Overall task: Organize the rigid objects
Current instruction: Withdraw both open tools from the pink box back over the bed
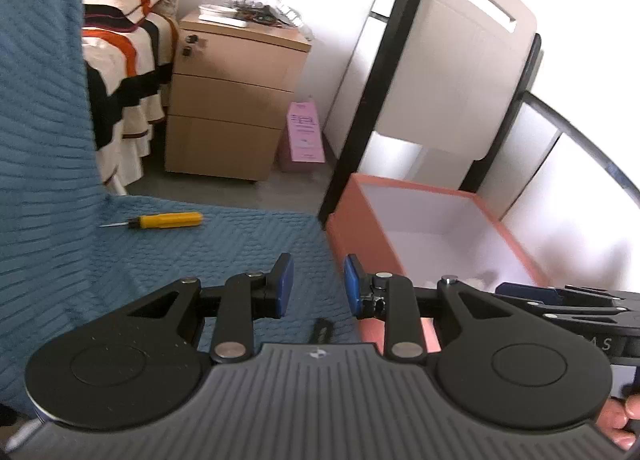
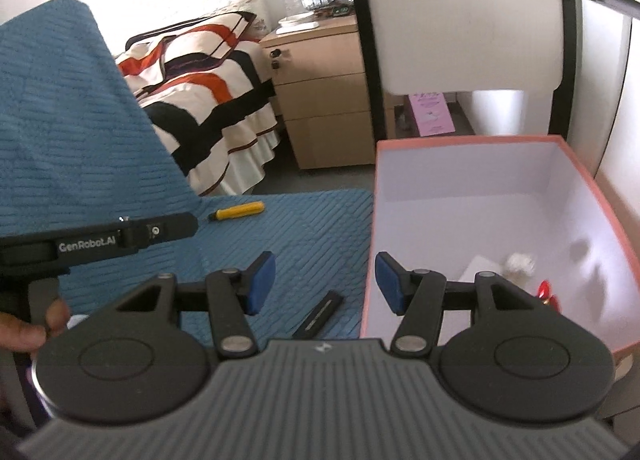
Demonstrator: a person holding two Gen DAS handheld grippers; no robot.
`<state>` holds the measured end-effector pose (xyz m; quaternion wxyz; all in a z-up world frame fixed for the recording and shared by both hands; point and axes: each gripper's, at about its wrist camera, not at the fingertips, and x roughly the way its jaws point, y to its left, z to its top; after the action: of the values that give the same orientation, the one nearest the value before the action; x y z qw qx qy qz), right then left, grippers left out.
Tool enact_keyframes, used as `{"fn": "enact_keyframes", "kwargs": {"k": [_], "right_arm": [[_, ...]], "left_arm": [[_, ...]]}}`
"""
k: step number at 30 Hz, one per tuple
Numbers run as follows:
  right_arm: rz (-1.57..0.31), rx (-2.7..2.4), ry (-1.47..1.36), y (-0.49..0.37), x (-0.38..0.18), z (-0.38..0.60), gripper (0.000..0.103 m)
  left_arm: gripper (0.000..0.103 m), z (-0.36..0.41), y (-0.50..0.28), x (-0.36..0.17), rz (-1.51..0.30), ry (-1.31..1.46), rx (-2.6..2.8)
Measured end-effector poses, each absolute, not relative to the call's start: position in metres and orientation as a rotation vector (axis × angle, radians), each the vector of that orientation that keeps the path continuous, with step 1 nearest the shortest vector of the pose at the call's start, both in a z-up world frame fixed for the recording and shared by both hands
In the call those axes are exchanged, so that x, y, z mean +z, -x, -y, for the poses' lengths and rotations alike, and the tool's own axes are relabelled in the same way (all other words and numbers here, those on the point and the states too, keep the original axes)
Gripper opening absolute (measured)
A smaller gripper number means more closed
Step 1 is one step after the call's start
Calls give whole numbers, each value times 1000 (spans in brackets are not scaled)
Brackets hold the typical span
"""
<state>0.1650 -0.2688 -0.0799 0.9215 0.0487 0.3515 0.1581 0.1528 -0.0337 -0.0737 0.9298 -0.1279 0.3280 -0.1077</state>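
A yellow-handled screwdriver point(image 1: 162, 220) point(image 2: 237, 211) lies on the blue quilted cover point(image 1: 224, 244) point(image 2: 304, 228). A flat black bar point(image 2: 318, 314) point(image 1: 320, 331) rests on the cover close to the salmon box point(image 1: 352, 228) point(image 2: 580, 168). The box's white inside holds a small white thing point(image 2: 520, 263), a red thing point(image 2: 546, 292) and a white card point(image 2: 478, 266). My left gripper point(image 1: 319, 286) hovers open over the cover's edge beside the box, nothing between its pads. My right gripper point(image 2: 325, 284) is open too, straddling the box's left wall, with nothing held.
A wooden bedside cabinet point(image 1: 236, 100) point(image 2: 324, 100) stands beyond the cover, beside a bed with a striped blanket point(image 1: 124, 60) point(image 2: 200, 100). A white chair with a black frame point(image 1: 448, 72) point(image 2: 464, 16) rises behind the box. A pink bag point(image 1: 306, 136) sits on the floor.
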Motion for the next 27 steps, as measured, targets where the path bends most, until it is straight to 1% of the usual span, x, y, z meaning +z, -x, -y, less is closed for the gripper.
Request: {"fn": "enact_keyframes", "kwargs": {"k": [10,14,19,27], "right_arm": [[-794,338,-77,-140,-118,232,58],[-799,340,-58,-130,-130,219,58],[-808,331,-66,-126,-140,212,58],[-799,335,-40,-127,-160,191,58]], "left_arm": [[32,-1,-124,-103,-661,244,-145],[32,-10,-114,-110,-668,216,-119],[33,-25,-105,-121,-665,244,-107],[34,-27,-120,-151,-692,223,-111]]}}
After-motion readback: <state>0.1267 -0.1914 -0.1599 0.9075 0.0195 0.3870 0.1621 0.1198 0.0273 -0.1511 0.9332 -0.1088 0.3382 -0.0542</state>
